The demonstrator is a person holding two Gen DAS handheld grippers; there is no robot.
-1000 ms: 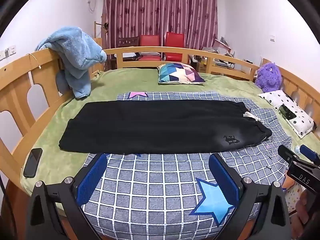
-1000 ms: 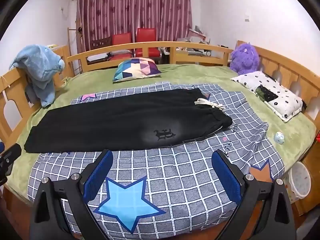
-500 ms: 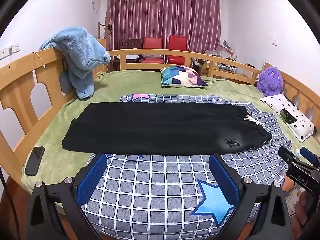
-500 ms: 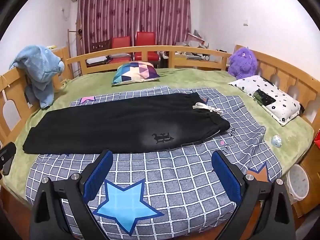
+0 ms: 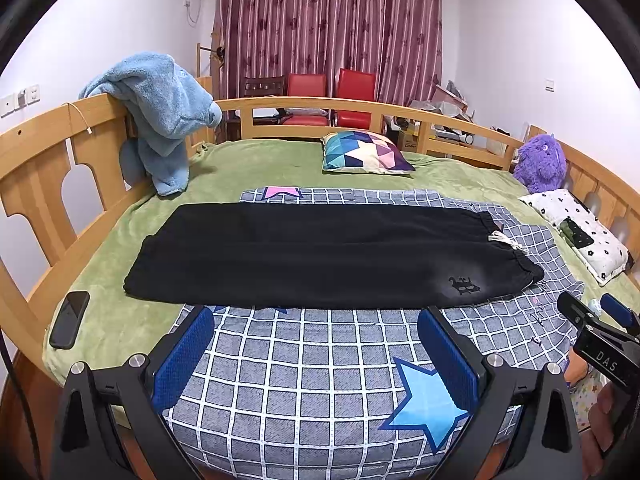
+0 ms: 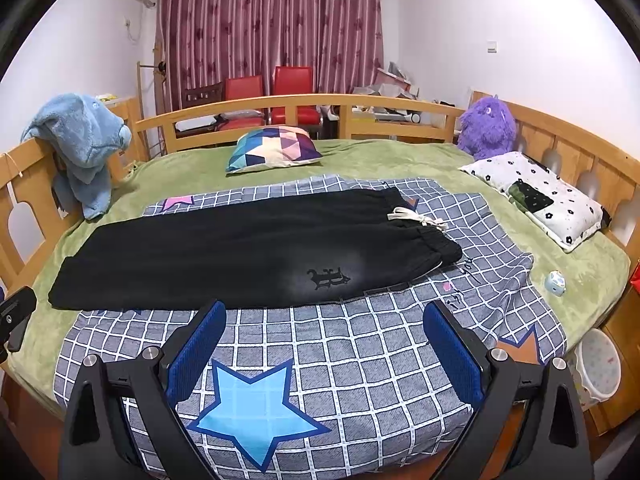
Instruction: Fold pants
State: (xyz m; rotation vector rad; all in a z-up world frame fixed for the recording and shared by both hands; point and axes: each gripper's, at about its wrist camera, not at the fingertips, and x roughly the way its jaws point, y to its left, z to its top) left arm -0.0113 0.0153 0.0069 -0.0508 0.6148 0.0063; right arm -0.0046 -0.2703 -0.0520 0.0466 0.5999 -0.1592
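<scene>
The pants (image 5: 320, 256) are laid flat across the middle of the frame in both views, folded lengthwise, on a checked blanket (image 5: 320, 360) spread over a green sheet (image 5: 260, 164) on the bed (image 5: 32, 168). The waistband and white drawstring (image 6: 420, 218) are seen at the right end; the leg cuffs reach the left end, partly past the blanket edge onto the sheet. A dark emblem (image 6: 328, 278) is noted on the near edge, toward the waist.

The left gripper (image 5: 316, 356) is held released at the bottom of the left wrist view, its blue pads (image 5: 184, 360) set wide apart above the blanket, short of the pants' near edge. Nothing is held. The right gripper (image 6: 324, 348) is likewise released at the bottom of the right wrist view, pads spread over the blanket just short of the pants, nothing between them. Its tip is also seen at the lower right of the left wrist view.

A phone (image 5: 70, 318) lies on the sheet at the lower left. A blue towel (image 5: 160, 108) is draped over the rail at the upper left. A patterned cushion (image 5: 364, 152) is placed at upper centre, a purple toy (image 5: 540, 162) at the upper right, with a spotted pillow (image 5: 580, 232) below it.
</scene>
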